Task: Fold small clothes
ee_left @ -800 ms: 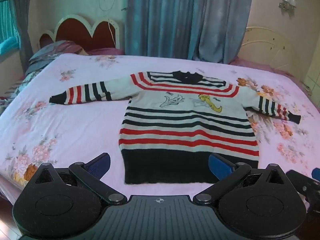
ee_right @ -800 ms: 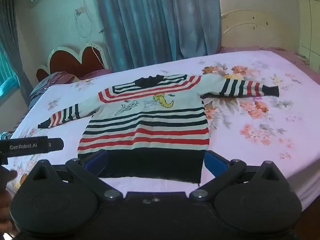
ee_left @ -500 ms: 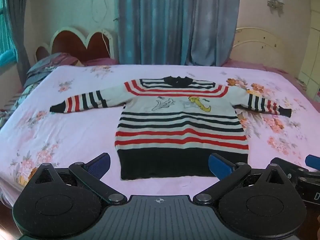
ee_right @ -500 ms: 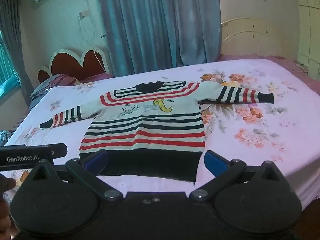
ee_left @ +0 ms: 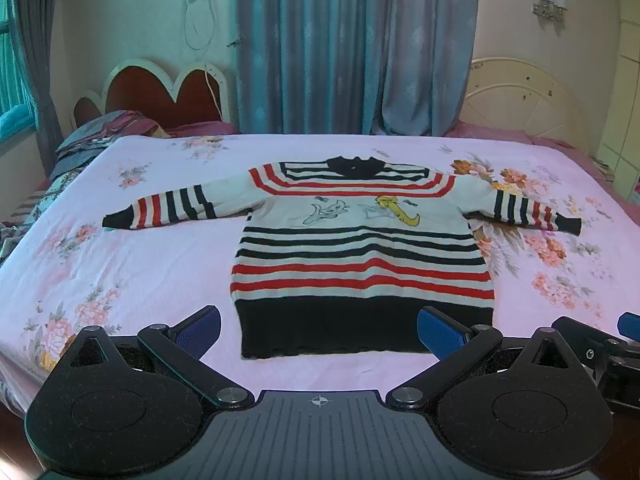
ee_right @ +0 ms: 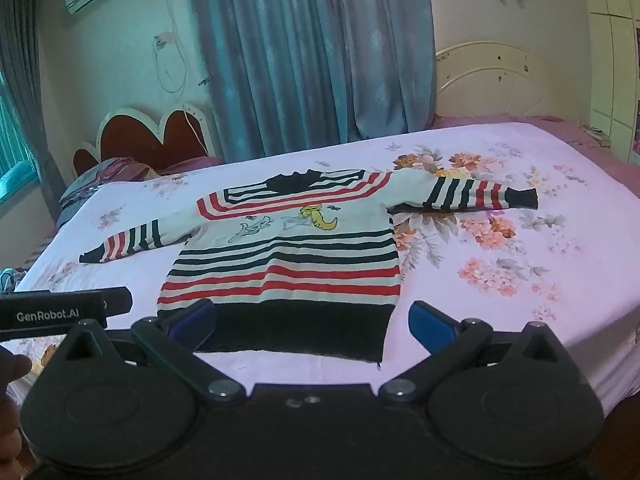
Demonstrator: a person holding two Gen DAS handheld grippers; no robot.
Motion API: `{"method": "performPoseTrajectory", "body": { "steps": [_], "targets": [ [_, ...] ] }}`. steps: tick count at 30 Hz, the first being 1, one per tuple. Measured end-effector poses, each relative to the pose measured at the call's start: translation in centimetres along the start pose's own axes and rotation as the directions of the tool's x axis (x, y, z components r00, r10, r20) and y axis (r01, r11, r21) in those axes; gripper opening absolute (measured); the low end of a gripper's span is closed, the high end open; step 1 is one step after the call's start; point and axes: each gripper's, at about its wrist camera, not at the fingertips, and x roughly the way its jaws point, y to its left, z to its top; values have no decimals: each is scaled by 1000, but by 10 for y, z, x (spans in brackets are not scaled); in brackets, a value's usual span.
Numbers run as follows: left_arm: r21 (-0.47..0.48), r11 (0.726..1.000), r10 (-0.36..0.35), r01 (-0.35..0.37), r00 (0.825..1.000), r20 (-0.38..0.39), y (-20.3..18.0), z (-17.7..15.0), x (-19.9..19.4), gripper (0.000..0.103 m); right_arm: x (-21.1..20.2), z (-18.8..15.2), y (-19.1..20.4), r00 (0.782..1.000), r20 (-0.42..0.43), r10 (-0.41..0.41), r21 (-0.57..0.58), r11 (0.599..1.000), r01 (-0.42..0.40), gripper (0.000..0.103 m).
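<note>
A small striped sweater [ee_left: 362, 248] lies flat and face up on the bed [ee_left: 120, 264], spread out on a pink sheet printed with flowers. Its collar points toward the far curtain [ee_left: 352, 48] and its broad black hem lies nearest the cameras, close to the bed's near edge. Both sleeves are stretched out sideways, one toward the red scalloped headboard [ee_left: 160, 96], the other across a cluster of orange and pink flowers on the sheet. Red and dark stripes cross the body, with cartoon figures on the chest. The left tool [ee_left: 319, 330] hangs above the near edge of the bed with its blue-padded fingers spread wide, the black hem showing in the gap between them but nothing pinched. The right tool [ee_right: 312, 322] is likewise spread wide and empty, tilted down toward the hem, its fingers clear of the cloth. In the right wrist view, the side of the left tool shows at the left edge, with part of a hand [ee_right: 12, 368] beside it. A folded blanket [ee_left: 92, 140] sits near the headboard.
</note>
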Motion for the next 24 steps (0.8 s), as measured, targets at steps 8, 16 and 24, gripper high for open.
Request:
{"method": "performPoseTrajectory", "body": {
  "steps": [8, 16, 24],
  "targets": [
    [-6, 1000, 2, -2, 1000, -2, 2, 1, -1, 103, 0, 2, -1, 1000, -2, 1, 2, 1000, -1, 102],
    [-6, 1000, 3, -3, 1000, -1, 1, 3, -1, 103, 1, 0, -4, 1000, 0, 3, 5, 1000, -3, 102],
    [-2, 1000, 2, -2, 1000, -3, -1, 4, 0, 103, 1, 0, -5, 1000, -2, 2, 8, 1000, -2, 102]
  ]
}}
